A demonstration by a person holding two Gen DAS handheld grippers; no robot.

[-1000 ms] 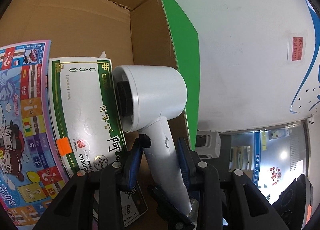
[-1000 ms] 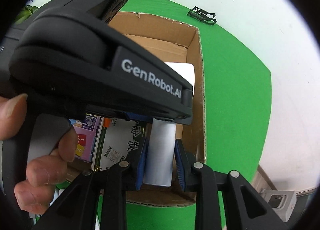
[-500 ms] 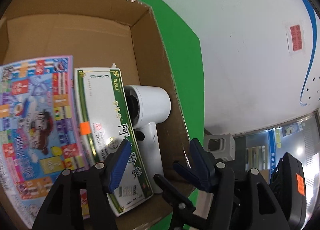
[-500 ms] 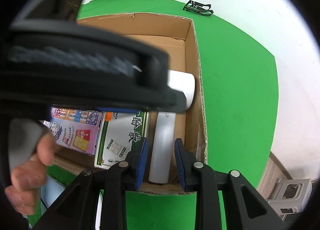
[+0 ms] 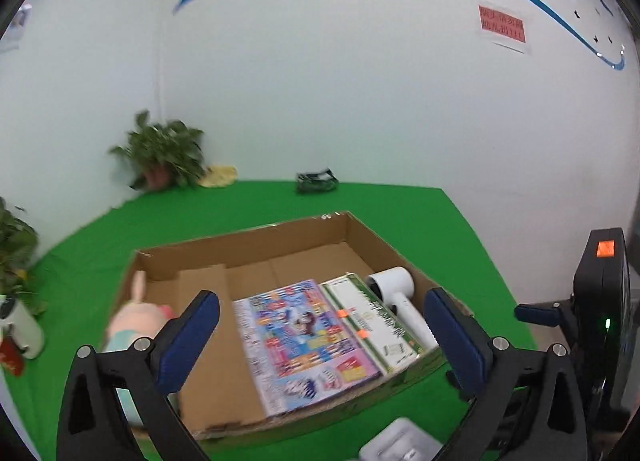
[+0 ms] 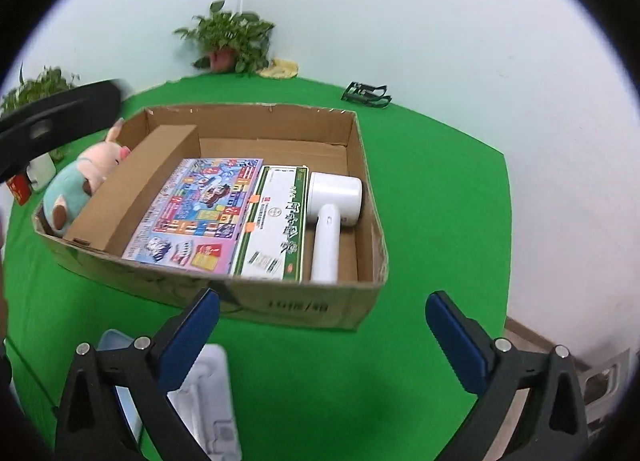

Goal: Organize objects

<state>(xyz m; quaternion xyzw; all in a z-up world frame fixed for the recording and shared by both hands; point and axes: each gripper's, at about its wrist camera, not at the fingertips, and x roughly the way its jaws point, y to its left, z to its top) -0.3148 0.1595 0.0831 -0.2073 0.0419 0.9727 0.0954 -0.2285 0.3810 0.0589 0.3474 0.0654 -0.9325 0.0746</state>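
A cardboard box [image 6: 304,305] sits on the green table. In it lie a white hair dryer [image 6: 332,213] at the right, a green-and-white box [image 6: 276,225], a colourful game board [image 6: 196,213] and a plush pig [image 6: 76,185] behind a divider at the left. The same box [image 5: 352,233], dryer [image 5: 400,297], green-and-white box [image 5: 372,321], board [image 5: 304,337] and pig [image 5: 128,325] show in the left wrist view. My left gripper [image 5: 320,337] and right gripper [image 6: 320,337] are both open and empty, held back above the box's near side.
Potted plants [image 6: 228,37] and a black wire holder [image 6: 366,93] stand at the table's far edge by the white wall. A white plastic case [image 6: 208,401] lies on the green cloth [image 6: 440,221] near my right gripper. A red item and white bottle [image 5: 20,333] sit at far left.
Both grippers let go of the hair dryer's handle, opened wide and pulled back up and away from the box. The dryer now lies in the box's right end.
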